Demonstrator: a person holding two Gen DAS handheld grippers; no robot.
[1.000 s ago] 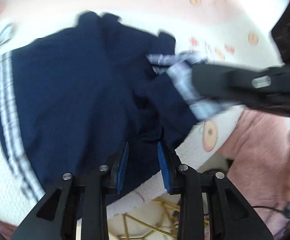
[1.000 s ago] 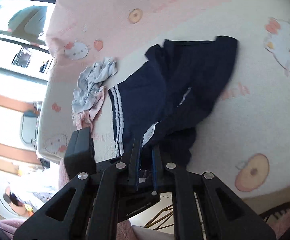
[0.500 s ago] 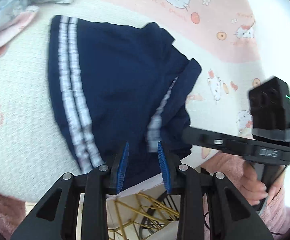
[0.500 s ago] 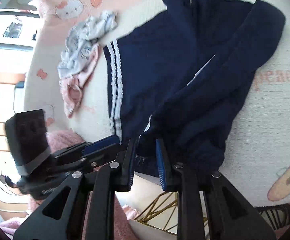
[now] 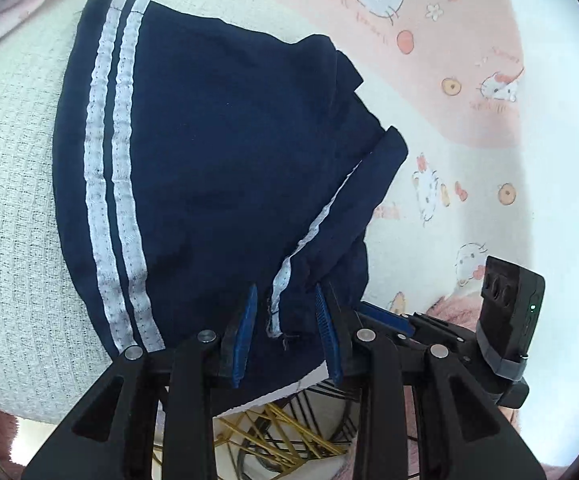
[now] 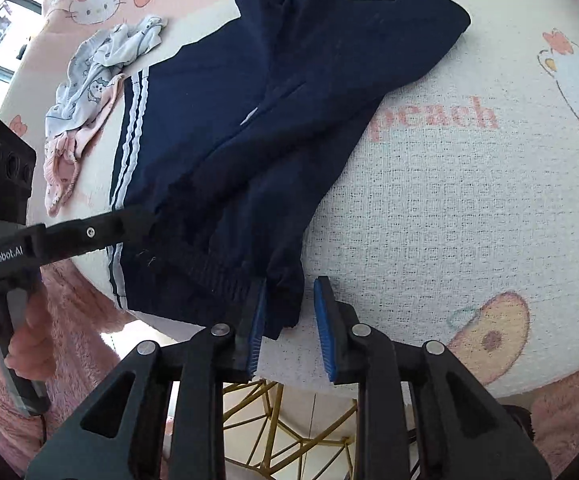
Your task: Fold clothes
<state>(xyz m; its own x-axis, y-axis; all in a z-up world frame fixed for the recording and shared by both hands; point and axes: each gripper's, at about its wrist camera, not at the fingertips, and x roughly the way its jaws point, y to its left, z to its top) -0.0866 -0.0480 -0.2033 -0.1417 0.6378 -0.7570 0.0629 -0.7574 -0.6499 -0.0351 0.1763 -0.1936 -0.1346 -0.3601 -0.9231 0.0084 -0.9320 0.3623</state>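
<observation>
Navy shorts with two white side stripes lie spread on the Hello Kitty cloth, waistband at the near table edge; they also show in the right wrist view. My left gripper is open, its blue pads either side of the waistband near a white stripe. My right gripper is open at the waistband's right corner, the cloth touching its left pad. The left gripper's arm reaches in over the waistband from the left.
A crumpled light blue and pink garment lies left of the shorts. The round table's near edge is just under the grippers, with a gold wire frame below. The right gripper's camera block is at lower right.
The shorts were lowered and laid flat on the cloth. My right gripper has opened and let go of the waistband. My left gripper sits closer to the waistband.
</observation>
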